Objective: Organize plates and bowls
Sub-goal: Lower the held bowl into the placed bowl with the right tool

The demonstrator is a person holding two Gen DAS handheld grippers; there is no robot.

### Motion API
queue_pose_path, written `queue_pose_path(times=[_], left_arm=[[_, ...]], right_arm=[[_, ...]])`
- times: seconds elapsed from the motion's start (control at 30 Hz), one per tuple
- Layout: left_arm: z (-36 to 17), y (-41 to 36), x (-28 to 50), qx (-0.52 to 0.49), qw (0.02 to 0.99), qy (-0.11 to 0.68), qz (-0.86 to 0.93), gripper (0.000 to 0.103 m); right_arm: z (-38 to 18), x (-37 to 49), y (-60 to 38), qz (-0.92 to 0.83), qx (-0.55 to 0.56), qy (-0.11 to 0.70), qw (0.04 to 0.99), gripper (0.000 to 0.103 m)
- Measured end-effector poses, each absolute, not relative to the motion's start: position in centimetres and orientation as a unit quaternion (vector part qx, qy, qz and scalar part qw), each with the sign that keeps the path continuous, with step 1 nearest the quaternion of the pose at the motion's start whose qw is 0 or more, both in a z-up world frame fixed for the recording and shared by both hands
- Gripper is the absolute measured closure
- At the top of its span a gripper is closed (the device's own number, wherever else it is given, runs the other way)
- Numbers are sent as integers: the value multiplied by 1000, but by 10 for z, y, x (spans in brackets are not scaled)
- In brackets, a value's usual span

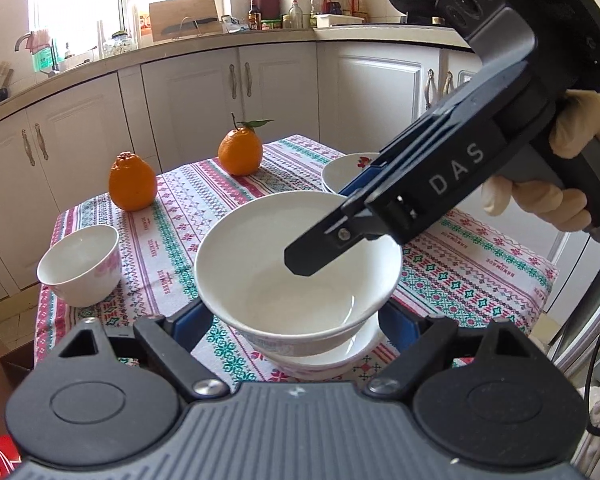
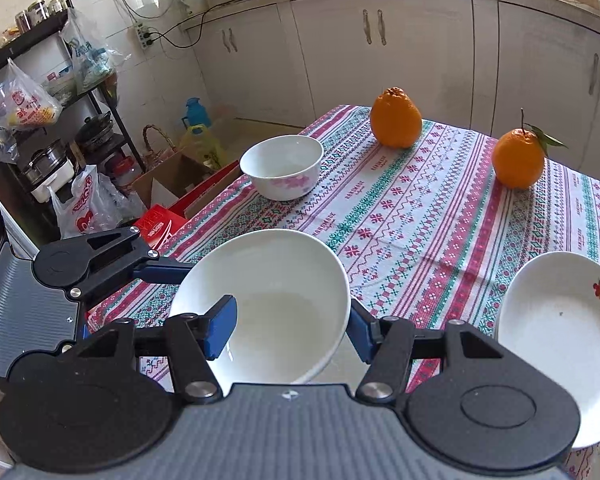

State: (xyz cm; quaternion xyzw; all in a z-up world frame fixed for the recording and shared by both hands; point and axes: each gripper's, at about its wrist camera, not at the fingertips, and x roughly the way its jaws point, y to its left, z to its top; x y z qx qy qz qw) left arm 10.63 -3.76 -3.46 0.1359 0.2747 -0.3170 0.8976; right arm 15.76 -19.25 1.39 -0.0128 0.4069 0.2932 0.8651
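A large white bowl point(image 1: 296, 264) sits tilted on another bowl point(image 1: 332, 360) near the table's front edge. My right gripper point(image 2: 288, 330) is open; one blue finger point(image 2: 220, 330) is inside the bowl point(image 2: 268, 300) and the other is outside its rim. From the left wrist view the right gripper point(image 1: 320, 248) reaches in from the right. My left gripper point(image 1: 296, 320) is open with its fingers on both sides of the bowl's base. A small bowl with pink flowers point(image 1: 80, 266) stands at the left edge point(image 2: 282, 166). A stack of white plates point(image 2: 556, 336) lies on the right point(image 1: 348, 170).
Two oranges point(image 1: 133, 181) point(image 1: 240, 152) stand on the patterned tablecloth point(image 2: 420, 220) toward the back. White kitchen cabinets point(image 1: 192, 92) run behind the table. A shelf with pots and bags point(image 2: 60, 128) and cardboard boxes point(image 2: 172, 184) stand on the floor beside the table.
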Motion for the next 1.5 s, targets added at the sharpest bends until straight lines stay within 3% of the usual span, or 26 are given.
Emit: queue_pose_path(times=[1.23,1.5], left_arm=[[-51,-49,125,122,883,312,-330,13],[-53,-47,126,115,881,315,-332,9]], right_arm=[[-16,169,-204,274,-3,426,863,38],[-16,168,-202,272,-12,423,864,32]])
